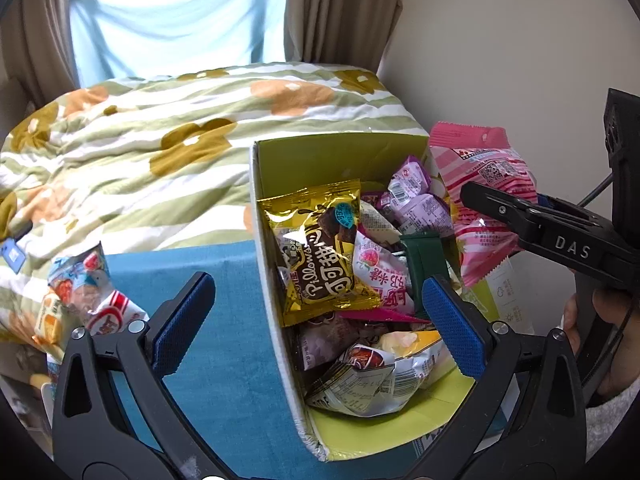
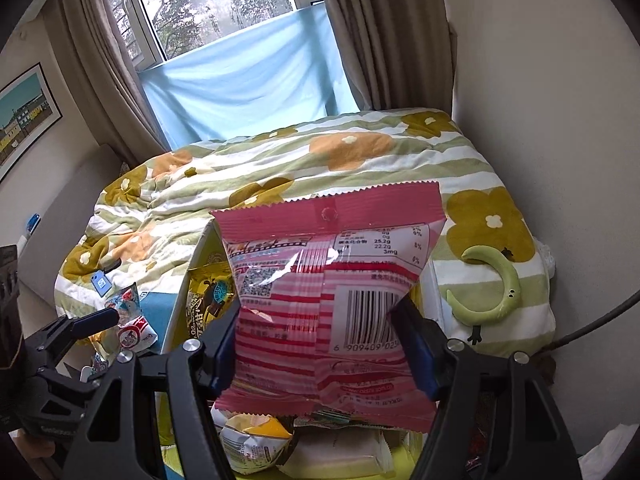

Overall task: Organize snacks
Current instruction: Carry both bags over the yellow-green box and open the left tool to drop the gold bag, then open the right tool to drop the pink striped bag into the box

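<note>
The right gripper [image 2: 320, 344] clamps a pink striped snack packet [image 2: 332, 300] above the green snack box [image 1: 320, 156], while the left gripper [image 1: 316, 320] hangs wide, empty, straddling the box's near wall over a gold chocolate-pillow packet [image 1: 320, 252].

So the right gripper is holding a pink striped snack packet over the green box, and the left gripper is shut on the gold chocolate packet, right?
Not quite. The left gripper is open and holds nothing, as the left wrist view shows; the gold chocolate packet lies in the green box. The right gripper does hold the pink striped snack packet.

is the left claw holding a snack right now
No, the left claw is open and empty above the snack box.
</note>
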The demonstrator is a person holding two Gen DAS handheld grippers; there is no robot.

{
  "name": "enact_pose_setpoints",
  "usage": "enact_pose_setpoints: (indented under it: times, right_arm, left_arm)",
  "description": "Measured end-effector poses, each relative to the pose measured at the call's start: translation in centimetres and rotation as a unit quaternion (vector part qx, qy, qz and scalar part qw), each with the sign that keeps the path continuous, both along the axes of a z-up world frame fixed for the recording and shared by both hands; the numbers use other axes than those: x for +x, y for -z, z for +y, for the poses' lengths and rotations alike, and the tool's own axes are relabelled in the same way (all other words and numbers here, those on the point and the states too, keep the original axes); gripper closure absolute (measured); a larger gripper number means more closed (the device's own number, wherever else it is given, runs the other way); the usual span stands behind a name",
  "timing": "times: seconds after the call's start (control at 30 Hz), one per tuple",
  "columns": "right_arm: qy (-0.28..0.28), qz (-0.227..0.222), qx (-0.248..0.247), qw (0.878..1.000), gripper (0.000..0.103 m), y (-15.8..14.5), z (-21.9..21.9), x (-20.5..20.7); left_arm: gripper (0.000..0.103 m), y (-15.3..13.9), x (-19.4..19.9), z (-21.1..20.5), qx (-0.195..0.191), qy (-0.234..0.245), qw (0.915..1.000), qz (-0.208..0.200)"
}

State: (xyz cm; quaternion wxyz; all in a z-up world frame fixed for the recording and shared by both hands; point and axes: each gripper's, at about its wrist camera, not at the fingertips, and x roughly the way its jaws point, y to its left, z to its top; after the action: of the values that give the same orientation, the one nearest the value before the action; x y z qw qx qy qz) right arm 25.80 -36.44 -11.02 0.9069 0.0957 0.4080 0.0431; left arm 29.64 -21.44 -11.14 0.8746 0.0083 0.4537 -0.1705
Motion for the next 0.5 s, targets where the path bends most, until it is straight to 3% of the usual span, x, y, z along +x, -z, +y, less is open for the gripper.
enact_pose_setpoints:
  times: [0.07, 0.1, 0.2, 0.5]
  right_arm:
    - [-0.007, 0.004, -0.006, 1.000, 0.035, 0.3, 0.2, 0.9]
    - [-0.009, 0.006, -0.010, 1.000, 0.030, 0.5, 0.4, 1.3]
    - [-0.010, 0.000, -0.019, 1.000, 0.002, 0.8, 0.8, 1.5]
    - [-0.001, -0.009, -0.030, 0.999, 0.001, 0.8, 0.1, -0.3]
  left_arm:
    - [0.001, -0.1, -0.1, 0.3, 0.003, -0.005, 1.0000, 0.000]
    - [0.001, -0.2, -0.3, 0.6, 0.003, -0.008, 1.0000, 0.000]
    - [0.001, 0.0, -0.8, 1.2, 0.001, -0.010, 0.9999, 0.004]
    - [0.001, 0.0, -2.7, 2.2, -0.003, -0.015, 0.9999, -0.002]
